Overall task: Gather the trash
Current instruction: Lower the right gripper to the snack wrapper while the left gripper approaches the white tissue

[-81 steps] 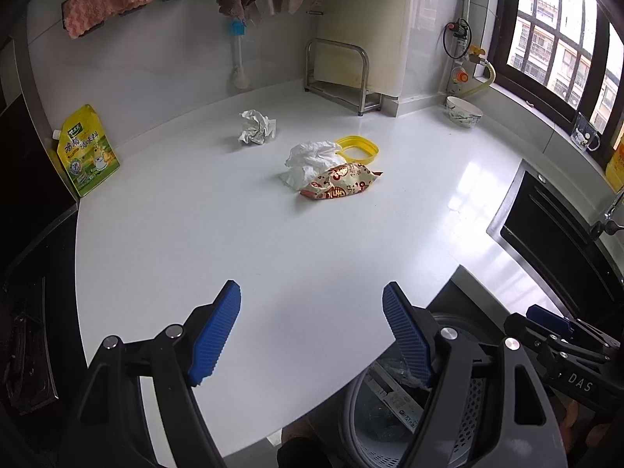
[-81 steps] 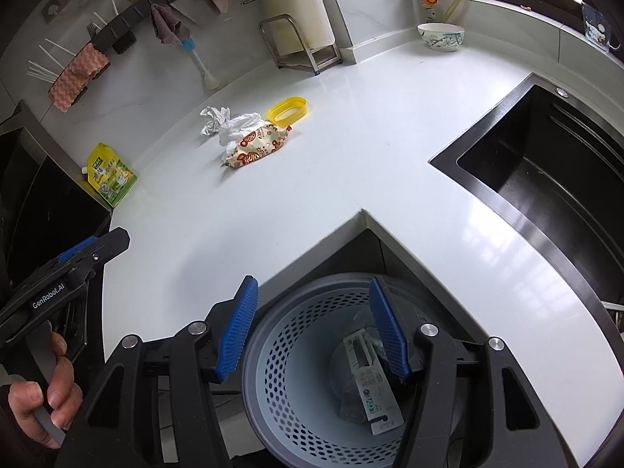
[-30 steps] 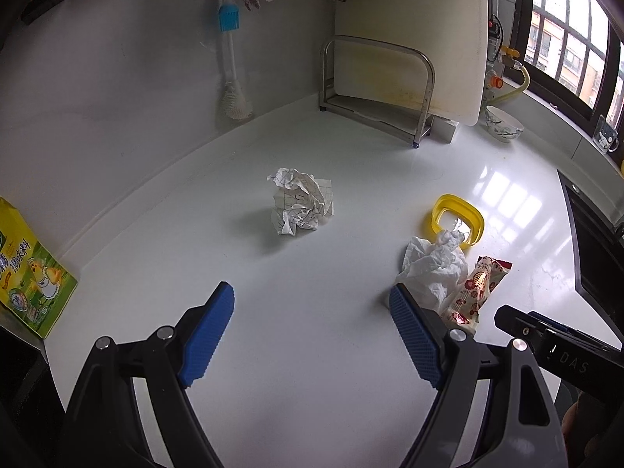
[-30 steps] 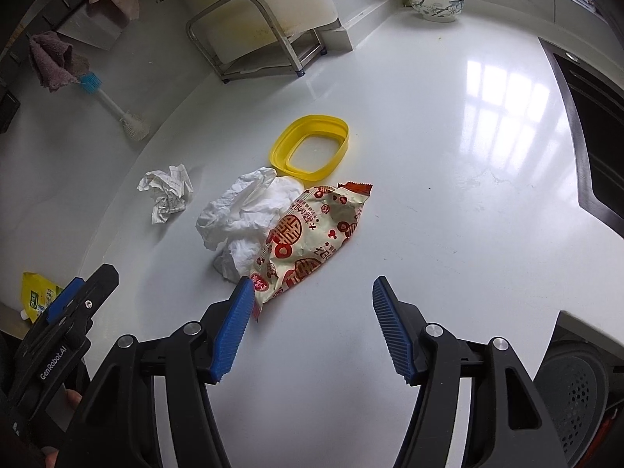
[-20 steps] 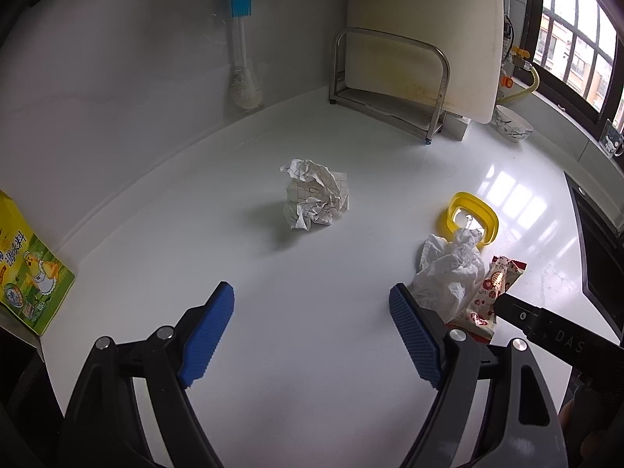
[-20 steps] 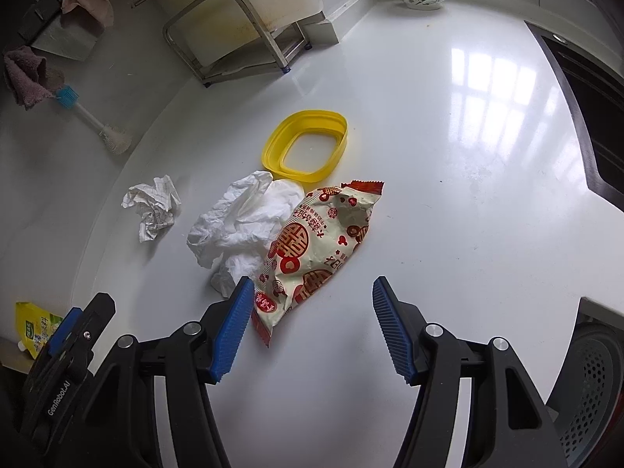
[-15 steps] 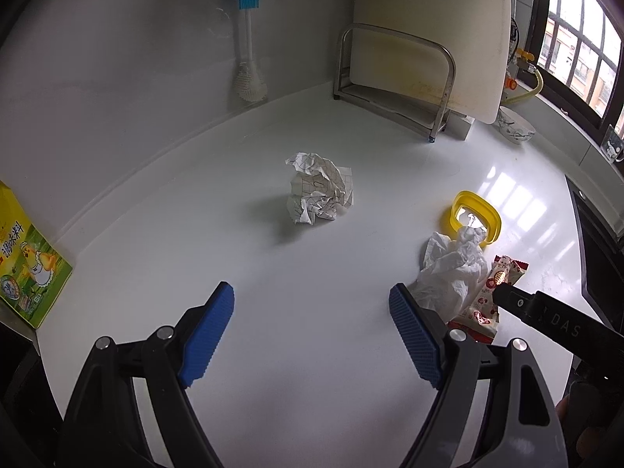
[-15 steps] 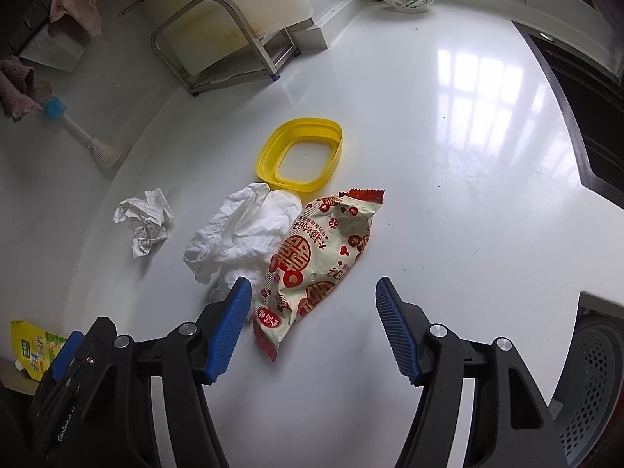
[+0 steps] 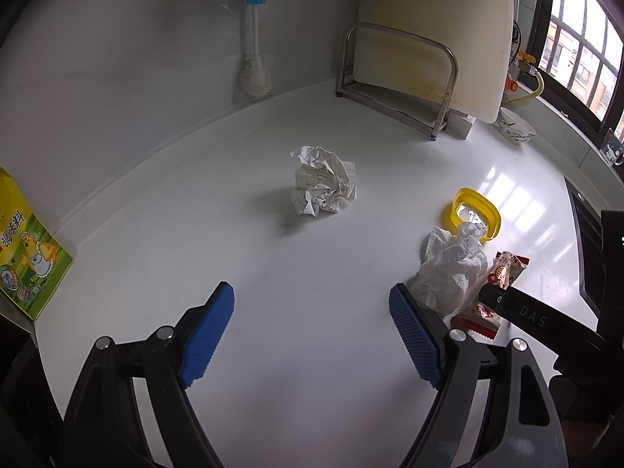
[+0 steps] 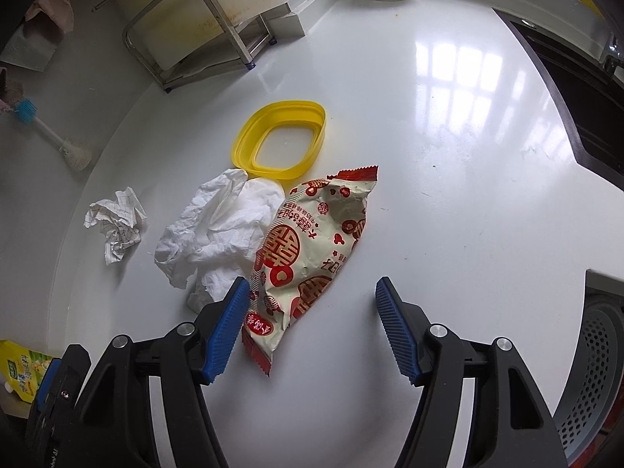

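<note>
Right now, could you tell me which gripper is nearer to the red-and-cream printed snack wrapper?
Right. The right gripper has its open jaws straddling the near end of the red-and-cream printed snack wrapper. The left gripper is open over bare countertop, with the wrapper off to its right.

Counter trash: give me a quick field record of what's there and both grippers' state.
surface: white counter
snack wrapper: lying flat, its near end between the open jaws of the right gripper
tissue: crumpled, touching the wrapper's left edge
paper ball: checked, alone, ahead of the left gripper
yellow lid: behind the tissue
left gripper: open, empty
right gripper: open, empty
</note>
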Motion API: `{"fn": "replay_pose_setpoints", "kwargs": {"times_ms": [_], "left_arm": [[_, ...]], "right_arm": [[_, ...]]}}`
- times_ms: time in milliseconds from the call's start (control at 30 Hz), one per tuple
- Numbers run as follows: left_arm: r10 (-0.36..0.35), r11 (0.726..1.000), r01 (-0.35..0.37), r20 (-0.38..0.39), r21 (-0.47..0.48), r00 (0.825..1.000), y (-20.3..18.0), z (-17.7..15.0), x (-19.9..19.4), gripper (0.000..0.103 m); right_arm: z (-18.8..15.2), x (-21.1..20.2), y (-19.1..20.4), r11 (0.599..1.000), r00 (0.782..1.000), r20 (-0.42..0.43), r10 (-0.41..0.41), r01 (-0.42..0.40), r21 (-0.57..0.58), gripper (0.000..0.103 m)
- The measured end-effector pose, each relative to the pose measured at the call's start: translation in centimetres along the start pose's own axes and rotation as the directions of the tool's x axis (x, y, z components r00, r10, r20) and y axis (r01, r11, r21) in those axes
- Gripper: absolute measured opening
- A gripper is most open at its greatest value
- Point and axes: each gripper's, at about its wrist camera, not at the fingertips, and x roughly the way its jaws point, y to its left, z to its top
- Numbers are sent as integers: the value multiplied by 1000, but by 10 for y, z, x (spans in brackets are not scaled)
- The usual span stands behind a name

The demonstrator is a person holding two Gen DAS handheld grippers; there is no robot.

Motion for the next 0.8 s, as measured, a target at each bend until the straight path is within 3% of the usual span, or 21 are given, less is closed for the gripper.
{"fn": "replay_pose_setpoints", "kwargs": {"times_ms": [367,600,667,800], "left_arm": [[-96,995,97,-25,36,995,-37,-7,5,80],[-153,985,156,-39,72,987,-71,-4,17,80],[-163,983,167,-45,82,986,-80,-4,21,80],[-172,979,177,-49,101,984,-95,-3,30,80]], "right_arm": [[15,-15,-49,995,998,45,-53,57,-76,64],[19,-21,-72,948,996,59,-71,85,-307,64],[21,-23,-82,951,999,33,-31,40,-306,64],[21,-40,-101,977,998,70,0,15,-214,68]]}}
